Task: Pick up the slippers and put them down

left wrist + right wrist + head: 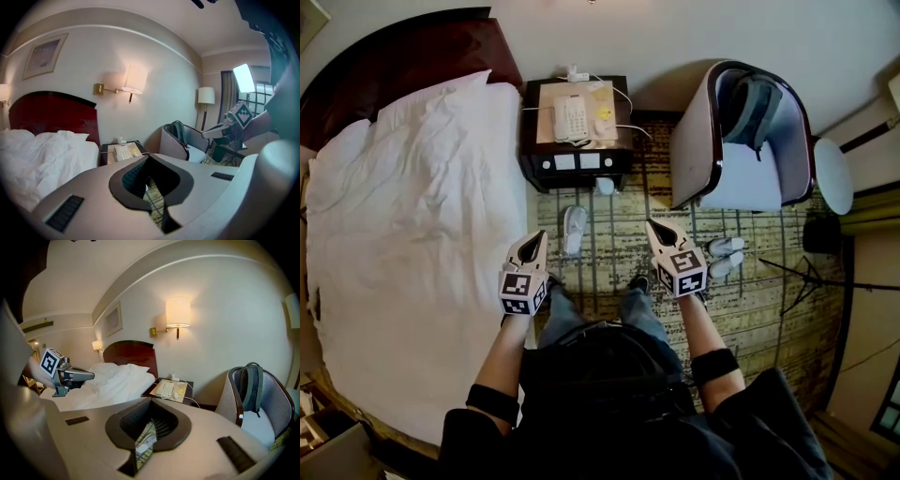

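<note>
A lone slipper [574,228], white, soft and flat, lies lengthwise on the carpet [614,246] at the centre of the head view, just below the bedside surface [531,112]. A pair of slippers [726,255] of the same pale cloth sits side by side at centre right, below the armchair [694,150]. The carpet is a worn olive weave crossed by dark grid lines.

The left claw [534,246] hovers at centre left beside the bed's edge, its smooth white tapered halves pressed together with nothing between them. The right claw [659,232] hangs between the lone slipper and the pair, likewise closed and empty; through the slit in its own view a white slipper shows on the carpet below.

The bedside surface is dark polished wood and carries a cream telephone [570,118] on a tan mat. The armchair has a rounded shell with a dark rim, and a grey-green backpack [750,108] leans in its seat. On the left, the bed [412,234] is heaped with crumpled white linen under a curved, glossy dark red headboard [422,52]
</note>
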`<state>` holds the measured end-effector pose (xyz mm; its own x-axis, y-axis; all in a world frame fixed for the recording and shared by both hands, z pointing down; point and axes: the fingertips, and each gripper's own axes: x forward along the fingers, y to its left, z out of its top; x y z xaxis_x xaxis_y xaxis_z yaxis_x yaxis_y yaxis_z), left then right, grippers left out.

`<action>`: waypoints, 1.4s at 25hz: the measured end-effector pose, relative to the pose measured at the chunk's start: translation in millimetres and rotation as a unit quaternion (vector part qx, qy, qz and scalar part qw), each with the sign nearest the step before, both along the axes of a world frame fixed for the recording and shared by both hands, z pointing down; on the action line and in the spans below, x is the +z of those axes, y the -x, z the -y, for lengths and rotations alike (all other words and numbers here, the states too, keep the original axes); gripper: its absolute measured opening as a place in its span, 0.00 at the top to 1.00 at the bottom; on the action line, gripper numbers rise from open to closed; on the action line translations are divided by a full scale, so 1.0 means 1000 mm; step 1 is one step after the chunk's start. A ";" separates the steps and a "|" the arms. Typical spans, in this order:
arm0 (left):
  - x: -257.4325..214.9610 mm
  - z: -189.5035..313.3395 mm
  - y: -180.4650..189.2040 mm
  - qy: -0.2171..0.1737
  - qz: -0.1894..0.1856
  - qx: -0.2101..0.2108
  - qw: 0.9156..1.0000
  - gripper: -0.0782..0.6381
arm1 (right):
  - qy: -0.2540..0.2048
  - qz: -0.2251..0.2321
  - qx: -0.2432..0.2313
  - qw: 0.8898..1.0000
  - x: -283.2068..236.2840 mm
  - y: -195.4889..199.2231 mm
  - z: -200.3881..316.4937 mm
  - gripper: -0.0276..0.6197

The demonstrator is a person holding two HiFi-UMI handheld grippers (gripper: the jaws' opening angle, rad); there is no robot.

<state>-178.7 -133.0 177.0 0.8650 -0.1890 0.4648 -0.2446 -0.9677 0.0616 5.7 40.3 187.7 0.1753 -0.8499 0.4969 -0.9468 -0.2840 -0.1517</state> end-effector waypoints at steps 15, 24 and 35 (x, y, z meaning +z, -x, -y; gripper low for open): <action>0.008 -0.004 -0.008 0.007 0.005 0.006 1.000 0.89 | 0.004 0.006 0.009 1.000 0.010 -0.002 -0.007 0.95; 0.047 -0.003 -0.019 0.066 0.046 0.004 0.997 0.88 | 0.016 0.018 -0.003 1.000 0.028 -0.004 0.007 0.95; 0.156 -0.009 -0.028 0.161 0.131 0.028 0.978 0.66 | 0.057 0.053 -0.037 0.996 0.111 0.008 0.055 0.95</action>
<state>-151.1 -123.6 333.1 0.7137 0.0479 0.6988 -0.2395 -0.9208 0.3078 -2.5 -14.4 298.3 0.0547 -0.7953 0.6037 -0.9461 -0.2346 -0.2234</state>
